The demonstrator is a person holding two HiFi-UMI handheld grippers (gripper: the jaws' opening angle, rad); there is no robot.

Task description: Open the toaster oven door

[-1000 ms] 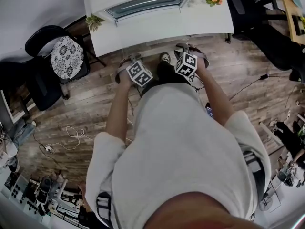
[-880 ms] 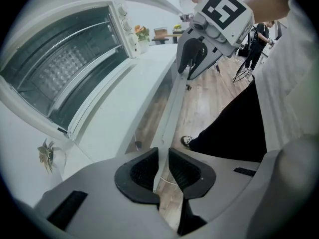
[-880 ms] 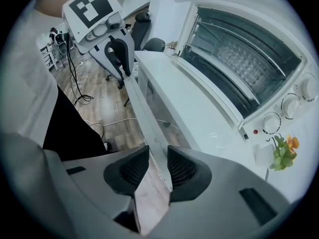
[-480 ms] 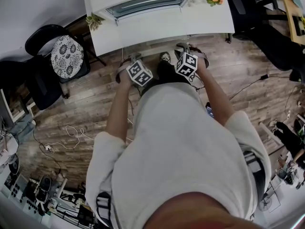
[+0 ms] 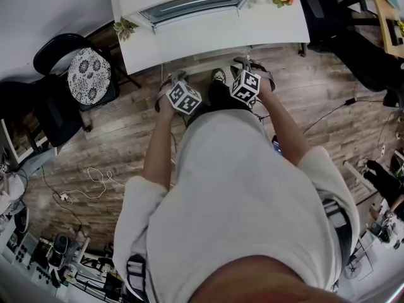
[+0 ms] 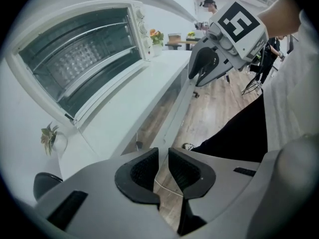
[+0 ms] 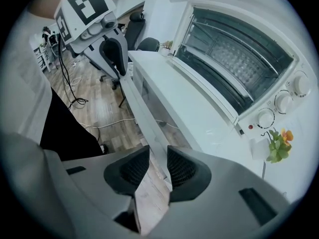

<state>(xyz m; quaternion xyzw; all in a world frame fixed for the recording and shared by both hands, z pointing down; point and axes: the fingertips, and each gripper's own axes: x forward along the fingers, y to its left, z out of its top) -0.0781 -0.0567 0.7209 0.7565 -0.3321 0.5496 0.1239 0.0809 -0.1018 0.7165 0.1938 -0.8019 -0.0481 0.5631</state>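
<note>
- The white table (image 5: 208,40) stood right in front of the person. Its near edge lay between the grippers and the oven, so a low reach could have knocked against it.
- The toaster oven (image 7: 239,59) sat at the back of the table, well apart from both grippers. Its glass door (image 6: 79,59) looked closed, with the rack showing through. A hard pull on the door might have dragged or tipped the light oven forward, as nothing braced it.
- The left gripper (image 6: 163,169) had its jaws drawn nearly together, a thin slit between them and nothing held. The right gripper (image 7: 157,167) was much the same, also empty. Jaws that narrow would probably have slid off a door handle rather than closing round it.
- The knobs (image 7: 284,102) and the small flower pot (image 7: 276,144) stood beside the door, where a stray reach could have bumped them.
- No brand could be read. The knob markings were too small, and the marker cube (image 5: 185,98) bore only black-and-white squares.
</note>
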